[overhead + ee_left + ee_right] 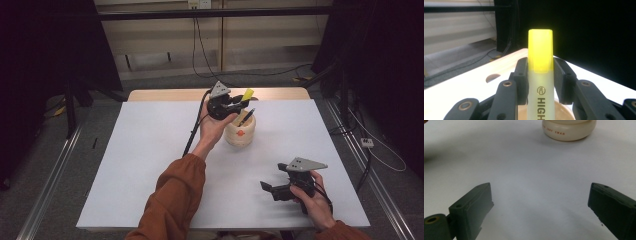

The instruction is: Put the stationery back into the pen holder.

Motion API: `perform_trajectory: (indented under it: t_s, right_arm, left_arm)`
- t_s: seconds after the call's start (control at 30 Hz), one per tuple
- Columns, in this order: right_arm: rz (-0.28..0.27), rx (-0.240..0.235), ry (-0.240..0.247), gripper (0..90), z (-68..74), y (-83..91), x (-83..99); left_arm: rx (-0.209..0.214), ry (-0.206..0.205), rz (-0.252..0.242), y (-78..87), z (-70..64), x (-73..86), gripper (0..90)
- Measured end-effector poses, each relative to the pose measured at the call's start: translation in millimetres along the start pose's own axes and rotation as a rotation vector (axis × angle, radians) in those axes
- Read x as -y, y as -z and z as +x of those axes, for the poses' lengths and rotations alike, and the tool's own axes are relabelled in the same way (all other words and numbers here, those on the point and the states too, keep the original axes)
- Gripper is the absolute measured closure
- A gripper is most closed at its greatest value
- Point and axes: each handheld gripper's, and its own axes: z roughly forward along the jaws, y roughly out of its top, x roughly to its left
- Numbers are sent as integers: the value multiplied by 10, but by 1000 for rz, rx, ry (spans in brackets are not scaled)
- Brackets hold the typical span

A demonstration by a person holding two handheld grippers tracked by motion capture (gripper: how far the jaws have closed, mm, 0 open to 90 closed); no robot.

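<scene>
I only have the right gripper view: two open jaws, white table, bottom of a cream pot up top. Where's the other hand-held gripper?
Observer: High view has the left hand-held gripper held above the cream pot, near the table's far edge.
Operator: Holding anything?
Observer: Yes. In the left gripper view its jaws are shut on a yellow highlighter, cap end pointing away from the camera.
Operator: Pot empty?
Observer: No, the high view shows a dark pen leaning out of it.
Operator: And my gripper relative to the pot?
Observer: The right hand-held gripper sits near the table's front right, well clear of the pot, jaws pointing left.
</scene>
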Motion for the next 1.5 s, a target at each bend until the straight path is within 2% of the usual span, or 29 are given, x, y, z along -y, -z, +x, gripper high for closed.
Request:
perform_trajectory:
  t_s: [0.1, 0.2, 0.33, 0.4, 0.43, 0.57, 0.7, 0.77, 0.8, 0.87, 0.97, 1.13, 1.23, 1.37, 1.47, 1.5]
  right_arm:
    - [3, 1, -1, 55, -1, -3, 1]
    - [4, 4, -3, 55, -3, -7, 0]
    - [4, 3, 5, 55, 11, -13, -10]
    - [6, 6, 4, 55, 16, -15, -13]
    - [4, 7, 4, 55, 18, -13, -13]
    - [-1, 16, 3, 55, 24, 1, -10]
    - [-5, 30, -4, 55, 22, 17, -10]
    - [-6, 35, -5, 55, 24, 22, -11]
    - [-4, 36, -6, 55, 25, 22, -11]
    - [-5, 39, -7, 55, 27, 23, -12]
    - [-5, 40, -10, 55, 25, 19, -12]
    - [-18, 50, -10, 60, 21, 26, -21]
    - [-15, 48, -11, 60, 20, 19, -21]
    - [-14, 48, -9, 60, 26, 19, -22]
    - [-15, 49, -11, 59, 22, 20, -22]
    - [-15, 50, -11, 59, 21, 21, -22]
  left_arm:
    - [-12, -17, 21, 2, -2, 49, 671]
    - [-1, 2, 36, 34, 23, 78, 664]
    - [-3, 26, 47, 122, 32, 81, 523]
    - [-5, 40, 58, 171, 40, 80, 410]
    - [-15, 35, 85, 199, 42, 74, 372]
    - [-22, 29, 119, 353, 40, 44, 241]
    - [-37, -27, 171, 486, 6, 25, 128]
    - [-35, -19, 182, 553, -7, 15, 86]
    - [-41, -22, 193, 584, -22, 14, 74]
    - [-60, -52, 217, 664, -46, 17, 67]
    - [-24, -28, 214, 788, -57, 47, 66]
    - [-18, -58, 239, 942, -94, 93, 65]
    - [-60, -68, 252, 1038, -115, 123, 66]
    - [-80, -60, 260, 1145, -128, 217, 66]
    - [-107, -70, 270, 1242, -143, 299, 67]
    - [-101, -59, 272, 1272, -145, 327, 67]
